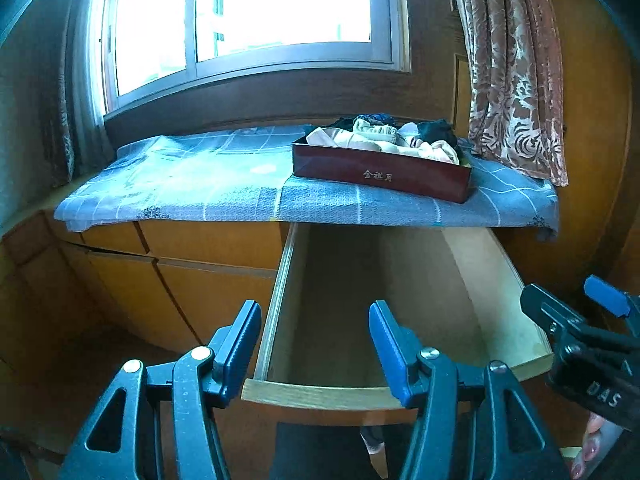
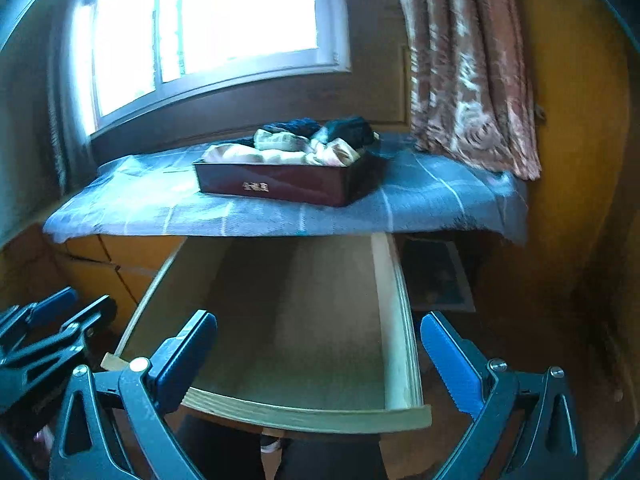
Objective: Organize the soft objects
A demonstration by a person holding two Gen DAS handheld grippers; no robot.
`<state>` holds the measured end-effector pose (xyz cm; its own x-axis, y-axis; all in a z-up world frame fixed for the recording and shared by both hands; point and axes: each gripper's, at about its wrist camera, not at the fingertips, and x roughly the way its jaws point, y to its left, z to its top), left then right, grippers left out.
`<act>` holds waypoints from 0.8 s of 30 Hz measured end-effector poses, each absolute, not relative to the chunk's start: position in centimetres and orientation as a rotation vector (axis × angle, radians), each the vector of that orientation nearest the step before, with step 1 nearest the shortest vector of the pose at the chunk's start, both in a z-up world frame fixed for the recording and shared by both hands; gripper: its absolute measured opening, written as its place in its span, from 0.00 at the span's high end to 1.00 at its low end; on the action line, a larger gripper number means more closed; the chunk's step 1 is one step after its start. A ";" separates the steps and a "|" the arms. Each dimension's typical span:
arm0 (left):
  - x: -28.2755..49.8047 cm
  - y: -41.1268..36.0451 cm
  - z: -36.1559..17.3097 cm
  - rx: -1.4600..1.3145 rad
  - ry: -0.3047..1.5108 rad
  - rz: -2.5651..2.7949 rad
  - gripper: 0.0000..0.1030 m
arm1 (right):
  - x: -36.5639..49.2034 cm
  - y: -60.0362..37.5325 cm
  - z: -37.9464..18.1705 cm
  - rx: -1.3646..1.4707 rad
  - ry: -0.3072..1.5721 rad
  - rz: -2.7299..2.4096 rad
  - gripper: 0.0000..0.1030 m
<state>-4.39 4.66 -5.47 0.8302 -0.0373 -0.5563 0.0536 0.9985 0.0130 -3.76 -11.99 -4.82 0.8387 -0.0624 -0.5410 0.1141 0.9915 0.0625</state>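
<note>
1. Two claws in view, both spread wide, nothing between the fingers: left claw [image 1: 314, 344], right claw [image 2: 320, 360].
2. Both hover at the near end of a pulled-out wooden drawer [image 1: 400, 300], just above its front edge; drawer interior bare wood.
3. Left claw straddles the drawer's left front corner; right claw straddles its right front corner, with the right finger [image 2: 452, 364] outside the drawer's side wall.
4. Right claw also shows at the right edge of the left wrist view [image 1: 580, 332]; left claw at the left edge of the right wrist view [image 2: 48, 328].
5. Soft objects [image 1: 384, 136]: heap of cream, pink and dark clothes in a dark red box [image 1: 380, 174] with gold lettering.
6. Box sits on the surface above the drawer, right of centre, on a blue checked cloth [image 1: 180, 184], well apart from both claws.
7. Far side: bright window [image 1: 248, 20]; patterned brown curtain [image 1: 516, 72] at right, hanging down to the cloth.
</note>
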 end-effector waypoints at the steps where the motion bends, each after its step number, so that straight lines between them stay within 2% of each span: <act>1: -4.6 4.6 -5.5 0.032 0.588 -0.048 0.45 | -3.8 -12.1 -5.0 0.104 0.574 -0.098 0.00; 24: -5.6 4.2 -6.1 0.021 0.600 -0.032 0.45 | -4.9 -10.1 -5.9 0.059 0.594 -0.079 0.00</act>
